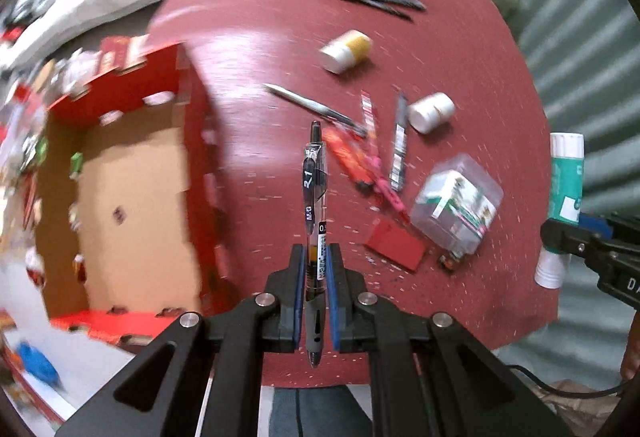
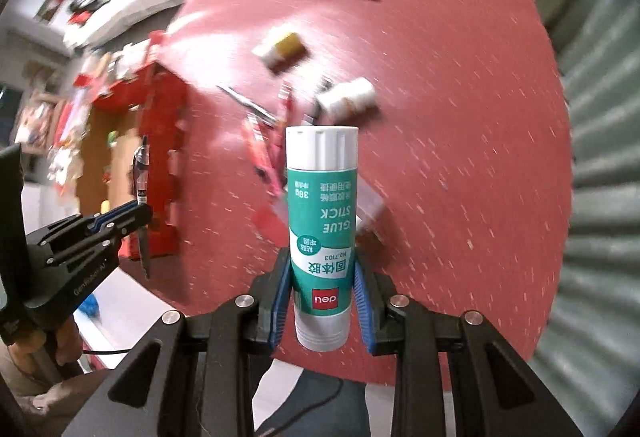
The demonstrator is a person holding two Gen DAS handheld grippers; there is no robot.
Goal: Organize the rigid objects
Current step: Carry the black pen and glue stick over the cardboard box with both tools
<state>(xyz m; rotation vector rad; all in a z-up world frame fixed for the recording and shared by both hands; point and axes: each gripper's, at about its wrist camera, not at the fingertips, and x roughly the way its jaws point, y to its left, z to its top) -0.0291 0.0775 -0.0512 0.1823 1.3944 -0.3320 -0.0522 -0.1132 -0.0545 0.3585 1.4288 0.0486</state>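
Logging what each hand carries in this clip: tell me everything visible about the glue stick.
The glue stick is a plastic-looking cylinder with a white ribbed cap, a white base and a teal label reading GLUE STICK and deli, printed upside down in the right wrist view. The right gripper is shut on its lower body, blue pads pressing both sides, cap pointing away from the camera. It hangs clear above the red table, touching nothing else. Its cap is on.

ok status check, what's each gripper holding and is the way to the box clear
Left gripper shut on pen. Right gripper shut on glue stick. Both lifted off red table. Open cardboard box to the left, nothing blocking.
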